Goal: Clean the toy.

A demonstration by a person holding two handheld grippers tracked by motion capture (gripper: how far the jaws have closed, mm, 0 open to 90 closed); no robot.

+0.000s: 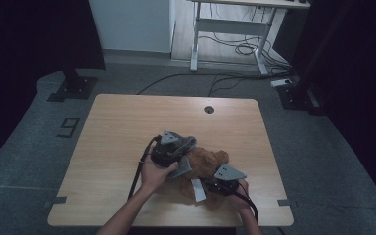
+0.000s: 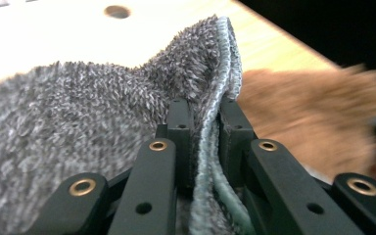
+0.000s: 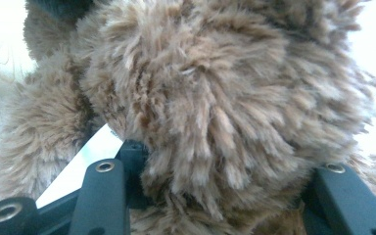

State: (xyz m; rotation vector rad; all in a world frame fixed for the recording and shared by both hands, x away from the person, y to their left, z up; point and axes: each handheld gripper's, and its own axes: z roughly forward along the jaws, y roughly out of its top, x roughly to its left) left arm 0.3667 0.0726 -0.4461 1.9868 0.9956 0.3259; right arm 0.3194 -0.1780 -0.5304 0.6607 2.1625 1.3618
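A brown plush toy [image 1: 206,164] lies at the middle front of the wooden table [image 1: 127,122]. A grey fuzzy cloth [image 1: 186,144] drapes over its left side. My left gripper [image 1: 178,149] is shut on the cloth's hemmed edge [image 2: 210,147], which stands pinched between the jaws in the left gripper view [image 2: 205,122]; the plush [image 2: 313,112] is blurred to the right. My right gripper [image 1: 206,185] is at the toy's near side. In the right gripper view its jaws [image 3: 227,161] are set wide and pressed into the brown fur [image 3: 225,98], beside a white tag [image 3: 93,152].
A round cable hole [image 1: 209,109] sits near the table's far edge. Beyond the table stand a white desk frame [image 1: 235,24] with floor cables [image 1: 240,49] and two black stand bases [image 1: 73,88] [image 1: 298,95].
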